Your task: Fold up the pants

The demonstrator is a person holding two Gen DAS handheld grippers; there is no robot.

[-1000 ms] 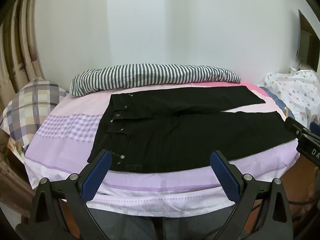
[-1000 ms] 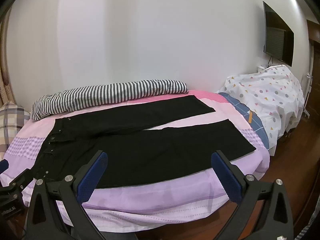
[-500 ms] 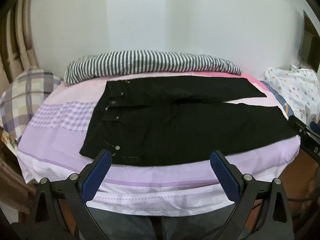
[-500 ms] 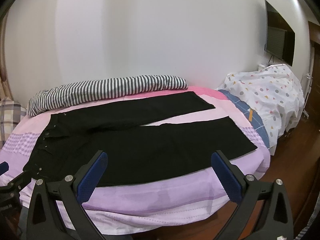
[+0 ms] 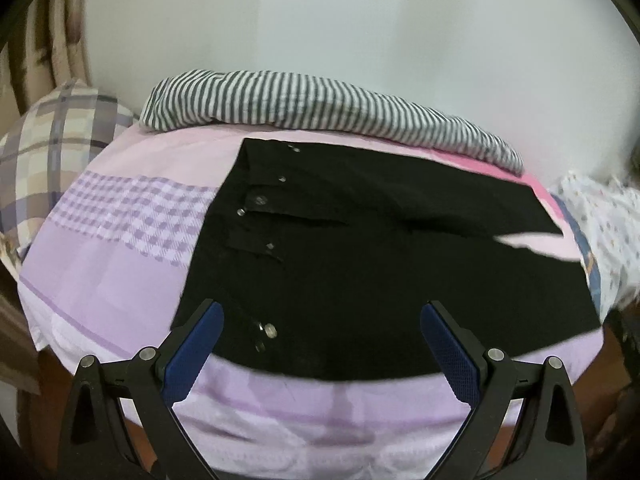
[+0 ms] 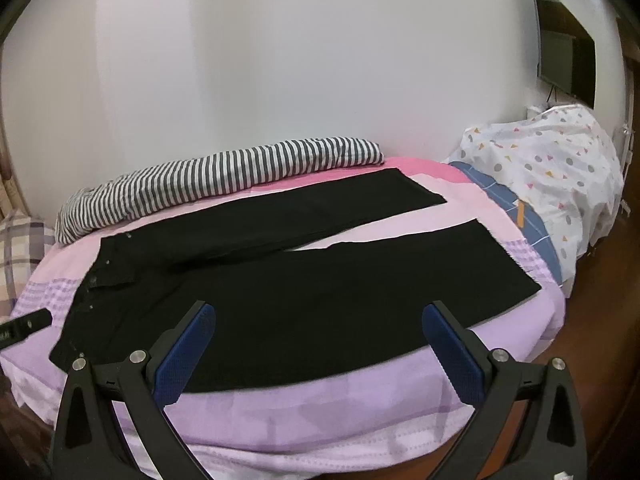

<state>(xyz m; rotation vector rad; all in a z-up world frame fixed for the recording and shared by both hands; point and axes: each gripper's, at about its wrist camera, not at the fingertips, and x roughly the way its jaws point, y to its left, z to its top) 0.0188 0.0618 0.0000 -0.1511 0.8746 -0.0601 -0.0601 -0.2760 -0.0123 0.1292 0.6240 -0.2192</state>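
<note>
Black pants (image 5: 360, 248) lie flat on the bed, waistband with metal buttons to the left, both legs spread apart toward the right (image 6: 304, 280). My left gripper (image 5: 320, 324) hovers open above the near waist corner, nothing between its blue pads. My right gripper (image 6: 318, 332) is open too, held over the near leg around its middle. The tip of the left gripper (image 6: 24, 322) shows at the left edge of the right wrist view, beside the waistband.
The bed (image 5: 120, 248) has a pink and lilac sheet. A striped blanket roll (image 5: 320, 104) lies along the wall, a plaid pillow (image 5: 52, 140) at the left. A dotted cover (image 6: 560, 176) drapes something at the right, under a wall television (image 6: 564, 60). Wooden floor (image 6: 600, 320) lies beyond.
Both grippers have moved forward and down toward the bed; the pants fill more of each view. The left one has swung toward the waistband. Both stayed open.
</note>
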